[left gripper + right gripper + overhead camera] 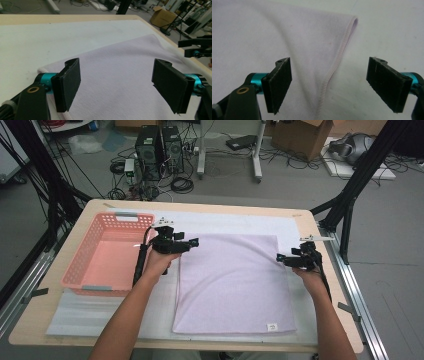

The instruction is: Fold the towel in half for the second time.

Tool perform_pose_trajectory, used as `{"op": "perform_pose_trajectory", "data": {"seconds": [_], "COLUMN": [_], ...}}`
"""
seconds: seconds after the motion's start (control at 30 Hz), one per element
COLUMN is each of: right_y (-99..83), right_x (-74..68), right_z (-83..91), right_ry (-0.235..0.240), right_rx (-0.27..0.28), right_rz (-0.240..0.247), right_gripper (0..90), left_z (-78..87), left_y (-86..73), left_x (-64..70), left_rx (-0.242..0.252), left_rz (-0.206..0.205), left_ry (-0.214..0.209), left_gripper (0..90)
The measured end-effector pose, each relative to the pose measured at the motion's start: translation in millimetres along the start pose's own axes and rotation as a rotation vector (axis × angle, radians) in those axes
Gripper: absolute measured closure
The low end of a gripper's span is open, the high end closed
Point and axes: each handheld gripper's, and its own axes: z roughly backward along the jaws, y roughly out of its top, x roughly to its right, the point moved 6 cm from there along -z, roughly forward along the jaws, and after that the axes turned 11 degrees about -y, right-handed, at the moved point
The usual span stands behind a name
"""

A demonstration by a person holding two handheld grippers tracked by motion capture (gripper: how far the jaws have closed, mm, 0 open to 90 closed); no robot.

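The towel (234,282) lies flat in the middle of the frame, on a white sheet (235,222) over the table (310,220). A pink basket (107,254) sits at the left.

I think a grab could go wrong here. If a gripper closes too far out, it may pinch only the thin edge, and the corner could slip free.

The left gripper (192,242) is wide open over the towel's upper left corner, holding nothing. The right gripper (281,258) is wide open too, with the towel's right edge (337,65) between its jaws, and it is not pinching it yet.
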Motion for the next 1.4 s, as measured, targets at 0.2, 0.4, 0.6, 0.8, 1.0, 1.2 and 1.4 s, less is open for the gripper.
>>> {"op": "perform_pose_trajectory", "data": {"seconds": [0.2, 0.4, 0.6, 0.8, 1.0, 1.2, 1.4], "right_y": [3.3, 5.9, 11.7, 11.0, 16.4, 19.6, 18.3], "right_x": [5.8, 6.3, 4.5, 5.7, 1.9, -7.6, -10.4], "right_z": [-12.3, -25.9, -36.7, -48.3, -53.6, -55.3, -53.7], "right_ry": [-0.014, -0.028, -0.060, -0.058, -0.103, -0.074, -0.042], "right_rx": [-0.036, -0.045, -0.049, -0.071, -0.091, -0.101, -0.112], "right_rz": [0.017, 0.033, 0.064, 0.042, 0.098, 0.101, 0.050], "right_gripper": [24.9, 28.2, 31.6, 31.2, 41.2, 68.8, 83.8], "left_z": [-7.0, -20.8, -29.2, -32.8, -35.1, -39.0, -36.9], "left_y": [-0.3, -8.2, -9.7, -17.9, -26.0, -28.3, -27.8], "left_x": [-15.1, -31.0, -43.7, -56.5, -65.9, -61.1, -58.1], "left_rx": [-0.005, -0.062, -0.087, -0.126, -0.181, -0.225, -0.210], "left_rz": [-0.008, 0.030, 0.052, 0.043, 0.016, -0.065, 0.007], "left_ry": [0.072, 0.140, 0.161, 0.214, 0.290, 0.359, 0.314], "left_gripper": [32.1, 34.2, 39.8, 40.7, 41.5, 44.9, 82.1]}}
